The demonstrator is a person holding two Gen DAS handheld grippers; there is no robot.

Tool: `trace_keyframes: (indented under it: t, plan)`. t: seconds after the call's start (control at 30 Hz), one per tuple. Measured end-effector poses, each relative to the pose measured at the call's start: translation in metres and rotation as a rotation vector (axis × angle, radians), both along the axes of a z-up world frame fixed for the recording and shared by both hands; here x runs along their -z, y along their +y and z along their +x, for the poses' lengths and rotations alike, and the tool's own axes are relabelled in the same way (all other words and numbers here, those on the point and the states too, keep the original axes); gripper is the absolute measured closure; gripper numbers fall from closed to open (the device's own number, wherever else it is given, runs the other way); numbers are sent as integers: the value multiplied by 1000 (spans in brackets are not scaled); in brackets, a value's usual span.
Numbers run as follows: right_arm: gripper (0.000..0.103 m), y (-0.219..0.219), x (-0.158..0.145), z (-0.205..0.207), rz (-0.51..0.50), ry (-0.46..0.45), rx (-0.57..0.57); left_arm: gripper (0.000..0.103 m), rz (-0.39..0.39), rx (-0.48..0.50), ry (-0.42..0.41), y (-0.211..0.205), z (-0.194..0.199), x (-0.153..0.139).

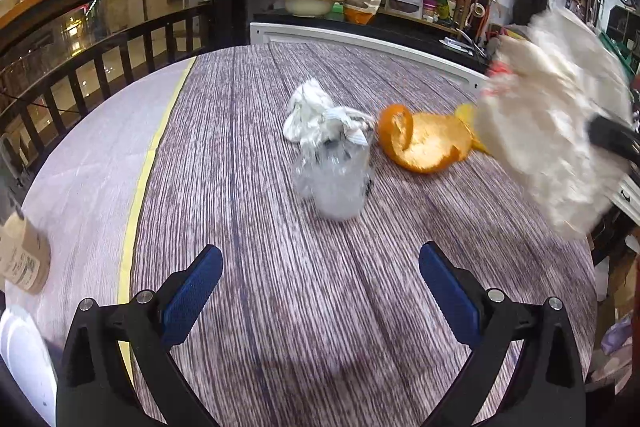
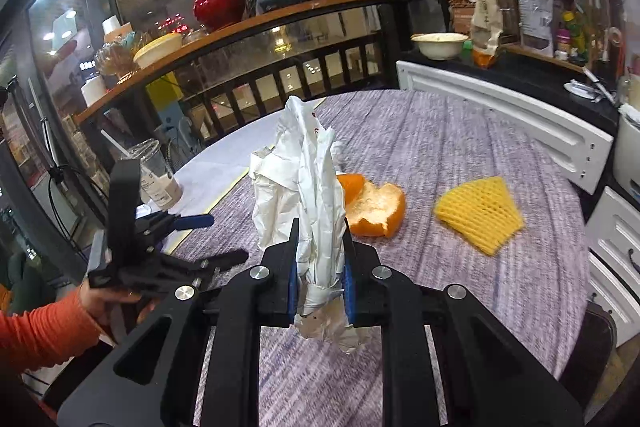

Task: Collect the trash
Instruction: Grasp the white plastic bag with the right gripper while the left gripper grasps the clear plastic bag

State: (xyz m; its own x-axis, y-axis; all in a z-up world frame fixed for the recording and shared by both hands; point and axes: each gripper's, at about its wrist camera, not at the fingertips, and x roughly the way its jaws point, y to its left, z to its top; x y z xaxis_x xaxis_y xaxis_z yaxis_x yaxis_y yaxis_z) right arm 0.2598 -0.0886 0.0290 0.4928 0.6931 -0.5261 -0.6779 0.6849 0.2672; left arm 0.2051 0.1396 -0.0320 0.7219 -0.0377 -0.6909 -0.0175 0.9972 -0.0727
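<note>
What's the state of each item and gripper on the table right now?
Right hand-held gripper: shut on the crumpled white plastic bag, bag lifted off the table.
Left hand-held gripper: open, nothing between its fingers.
Clear plastic cup: upright, crumpled tissue stuffed in the top.
Orange peel: lying loose on the tablecloth.
Yellow foam fruit net: lying flat, apart from the peel.
Iced drink cup: upright, straw in.

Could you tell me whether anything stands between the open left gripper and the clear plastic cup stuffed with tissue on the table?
Nothing visible does. The left gripper is open, and only bare tabletop lies between its fingers and the plastic cup. The orange peel lies to the cup's right, off that path, and the white bag in the right gripper hangs farther right.
</note>
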Motion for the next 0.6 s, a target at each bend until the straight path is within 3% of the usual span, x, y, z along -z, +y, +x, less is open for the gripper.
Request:
trace_keyframes:
  t: [0.23,0.33,0.43,0.5,0.6]
  plan:
    - [85,-37,6,-17,8,20,72,11,4,7,28,-2,43,5]
    - [85,-49,12,-23,13,37,92,17,15,14,47,-6,59,9]
    - [85,-61,19,-27,20,53,116,28,21,17,67,-9,66,13]
    - [85,-68,24,-27,31,71,134,41,13,10,81,-8,68,15]
    - [85,-76,29,-27,30,75,158,48,-22,-10,80,-4,65,14]
